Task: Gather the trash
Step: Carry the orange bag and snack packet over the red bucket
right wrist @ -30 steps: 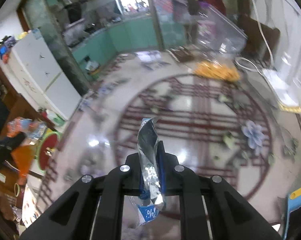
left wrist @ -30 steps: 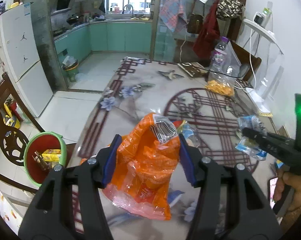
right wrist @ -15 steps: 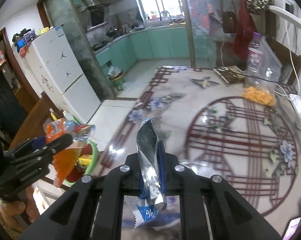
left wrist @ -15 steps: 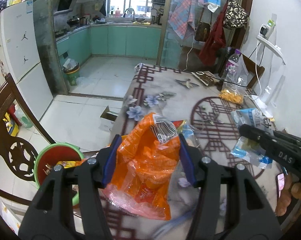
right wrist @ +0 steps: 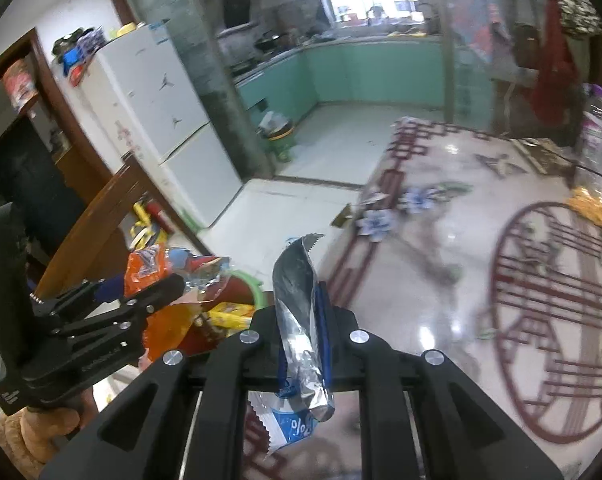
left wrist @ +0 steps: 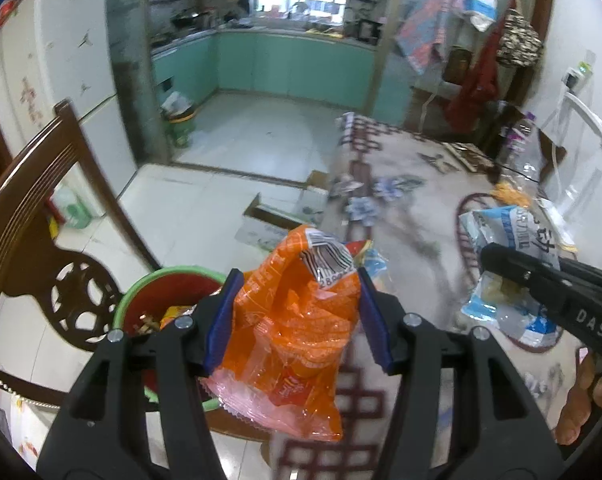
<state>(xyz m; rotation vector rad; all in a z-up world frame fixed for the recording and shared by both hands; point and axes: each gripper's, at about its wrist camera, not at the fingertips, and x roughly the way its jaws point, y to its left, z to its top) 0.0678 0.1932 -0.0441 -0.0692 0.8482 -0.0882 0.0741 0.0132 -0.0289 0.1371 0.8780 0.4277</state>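
My left gripper (left wrist: 297, 300) is shut on a crumpled orange snack bag (left wrist: 297, 344), its blue pads pressing both sides. Below and left of it stands a trash bin (left wrist: 169, 273) with a green rim and red inside, holding yellow wrappers. My right gripper (right wrist: 303, 304) is shut on a silver and blue wrapper (right wrist: 297, 312) that sticks up between the fingers. In the right wrist view the left gripper (right wrist: 169, 284) with the orange bag (right wrist: 145, 268) hangs over the bin's rim (right wrist: 256, 286). The left wrist view shows the right gripper (left wrist: 491, 256) at the right with its blue-white wrapper (left wrist: 513, 232).
The patterned glossy table (right wrist: 441, 280) stretches to the right, with a plastic bottle (left wrist: 521, 140) and a bag of orange snacks at its far end. A dark wooden chair (left wrist: 41, 208) stands left of the bin. A cardboard box (left wrist: 277, 220) lies on the tiled floor.
Both grippers have swung left from over the table to its left edge, each keeping its wrapper. The bin now sits close under the left gripper.
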